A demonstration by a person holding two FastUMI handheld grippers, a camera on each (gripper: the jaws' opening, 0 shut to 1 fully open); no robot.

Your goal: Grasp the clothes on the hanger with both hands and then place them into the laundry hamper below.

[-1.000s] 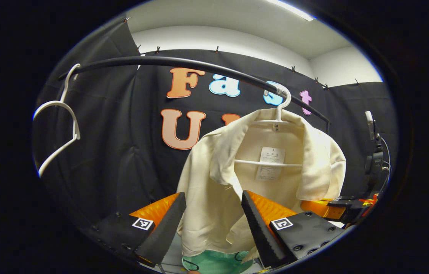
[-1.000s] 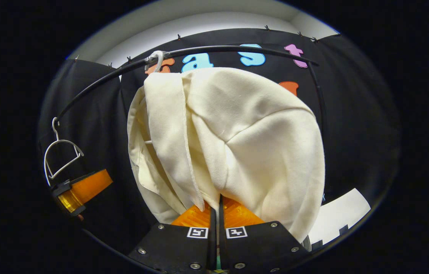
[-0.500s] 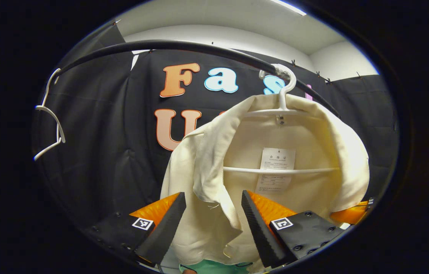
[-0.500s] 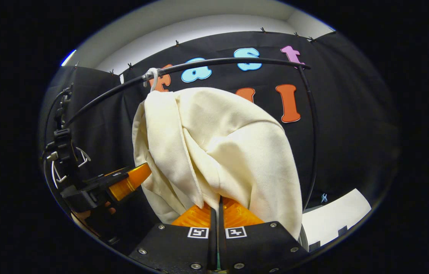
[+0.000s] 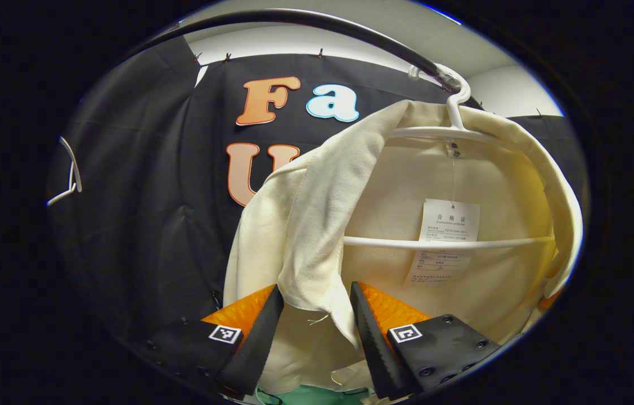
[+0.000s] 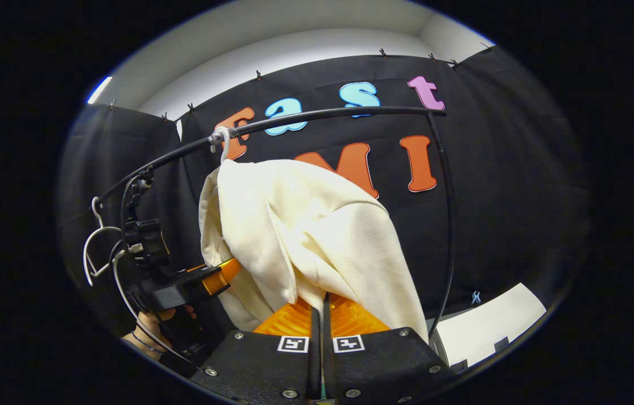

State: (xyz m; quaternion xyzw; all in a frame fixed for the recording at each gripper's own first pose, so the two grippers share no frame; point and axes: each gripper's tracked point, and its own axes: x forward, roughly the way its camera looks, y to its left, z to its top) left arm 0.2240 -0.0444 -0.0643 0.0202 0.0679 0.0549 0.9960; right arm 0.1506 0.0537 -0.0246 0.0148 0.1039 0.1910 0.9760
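A cream shirt (image 5: 322, 197) hangs on a white hanger (image 5: 446, 243), hooked over a black rail (image 5: 350, 28). My left gripper (image 5: 314, 318) is open, its fingers on either side of the shirt's front flap without pressing it. A strip of the green hamper (image 5: 305, 395) peeks out below. In the right gripper view, my right gripper (image 6: 320, 315) is shut on the lower fold of the shirt (image 6: 305, 236), which drapes down from the hanger hook (image 6: 222, 140). The left gripper (image 6: 193, 284), held by a hand (image 6: 151, 326), is at the shirt's left edge.
An empty white hanger (image 5: 72, 180) hangs at the far left of the rail (image 6: 339, 114) and shows as an empty hanger (image 6: 94, 253) behind the left gripper. The rail bends down into a post on the right. A white surface (image 6: 485, 332) lies low on the right.
My left gripper has moved in and up toward the shirt, so the front flap now hangs between its fingers, and the fingers stand slightly closer together. My right gripper has drawn back, still holding the fabric.
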